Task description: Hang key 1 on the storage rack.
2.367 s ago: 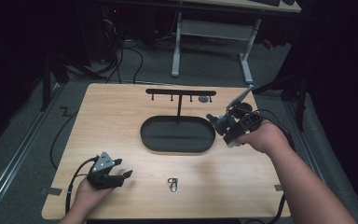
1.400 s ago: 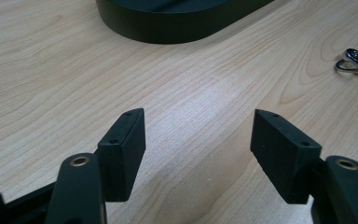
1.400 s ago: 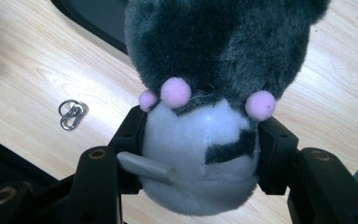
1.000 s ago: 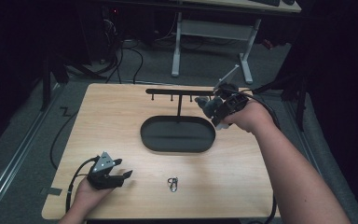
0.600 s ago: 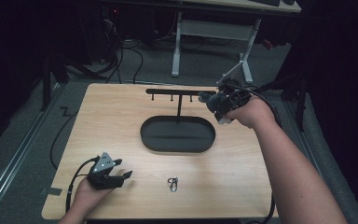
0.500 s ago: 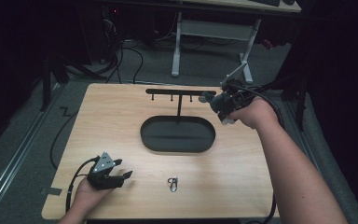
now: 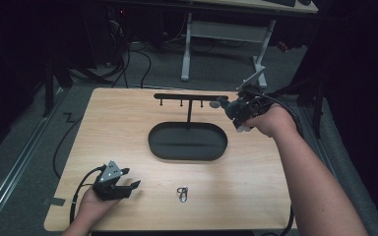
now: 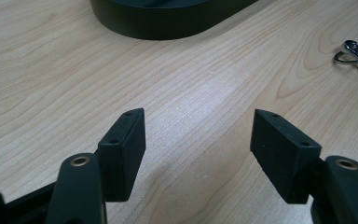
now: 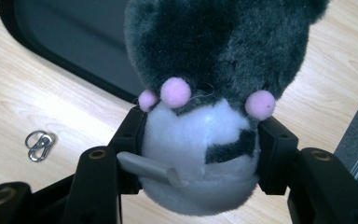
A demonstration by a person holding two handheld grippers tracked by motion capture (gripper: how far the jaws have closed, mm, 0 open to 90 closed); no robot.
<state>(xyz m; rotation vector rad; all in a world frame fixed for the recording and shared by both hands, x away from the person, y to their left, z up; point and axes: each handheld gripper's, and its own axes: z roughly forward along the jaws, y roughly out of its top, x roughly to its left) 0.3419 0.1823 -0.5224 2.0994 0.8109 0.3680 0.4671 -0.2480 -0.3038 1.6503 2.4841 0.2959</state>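
Observation:
A grey and white plush toy (image 9: pixel 200 93) with pink dots sits between the jaws of my right gripper (image 9: pixel 200 135), which is shut on its white part. In the high view the right gripper (image 7: pixel 230 109) holds the plush toy (image 7: pixel 222 103) in the air by the right end of the black hook rack (image 7: pixel 189 97). The rack rises from a black oval tray (image 7: pixel 187 155). My left gripper (image 7: pixel 128 181) rests on the table at the front left. Its jaws (image 8: pixel 199 128) stand open with bare wood between them.
A small metal carabiner (image 7: pixel 182 193) lies on the wooden table (image 7: pixel 275 196) in front of the tray, also seen as the carabiner (image 8: pixel 356 51) and the carabiner (image 9: pixel 39 144). The tray's edge (image 8: pixel 168 23) lies ahead of the left gripper. Cables trail off both grippers.
My right gripper has carried the plush toy from beside the tray's right end up and away to the right end of the rack bar. The left hand has stayed still.

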